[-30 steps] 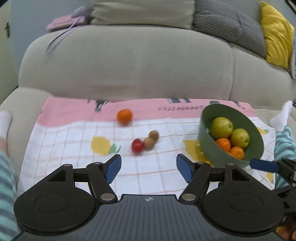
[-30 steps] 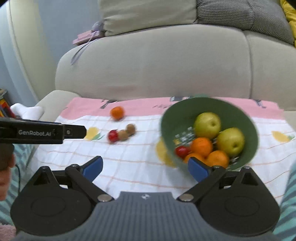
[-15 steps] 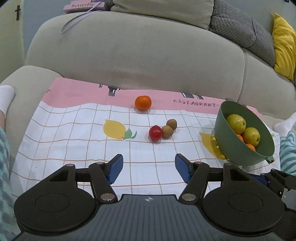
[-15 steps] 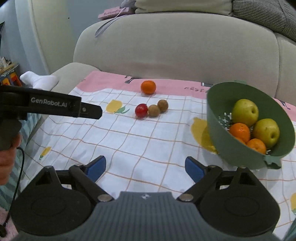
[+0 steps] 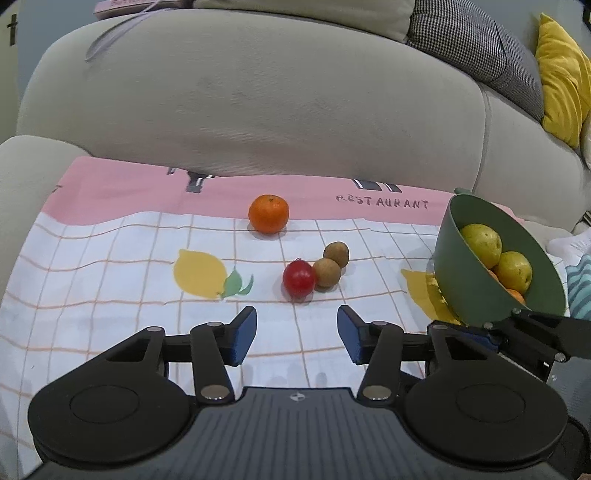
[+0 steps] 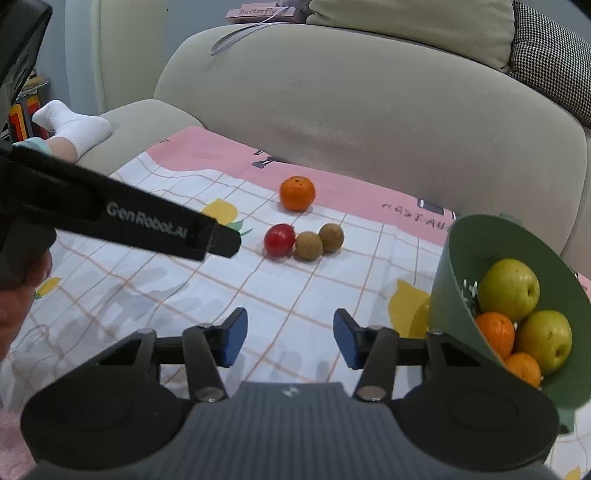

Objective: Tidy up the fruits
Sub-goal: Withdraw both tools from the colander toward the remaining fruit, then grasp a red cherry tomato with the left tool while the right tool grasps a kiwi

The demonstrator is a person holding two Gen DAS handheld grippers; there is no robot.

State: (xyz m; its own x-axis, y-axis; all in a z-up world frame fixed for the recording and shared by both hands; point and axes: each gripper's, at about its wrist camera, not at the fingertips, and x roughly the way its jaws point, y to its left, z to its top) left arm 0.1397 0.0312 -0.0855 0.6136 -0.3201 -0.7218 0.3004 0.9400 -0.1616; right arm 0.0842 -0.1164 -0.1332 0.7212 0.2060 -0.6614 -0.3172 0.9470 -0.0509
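An orange (image 5: 268,213) (image 6: 297,193), a red fruit (image 5: 299,278) (image 6: 279,239) and two brown kiwis (image 5: 326,272) (image 5: 336,254) lie on a checked cloth (image 5: 110,295) on the sofa seat. A green bowl (image 5: 476,280) (image 6: 448,295) at the right stands tilted and holds yellow-green apples (image 6: 509,284) and oranges (image 6: 495,334). My left gripper (image 5: 296,334) is open and empty, just in front of the red fruit. My right gripper (image 6: 290,341) is open and empty, left of the bowl. The left gripper's body (image 6: 155,229) shows in the right wrist view.
The sofa backrest (image 5: 258,103) rises behind the cloth, with a yellow cushion (image 5: 561,74) and a checked cushion (image 5: 472,48) at the right. A book (image 6: 258,13) lies on the backrest. A socked foot (image 6: 74,125) rests on the armrest at the left.
Both grippers have moved forward and left toward the loose fruits. The bowl now sits further right in both views. Both grippers' jaws have stayed open.
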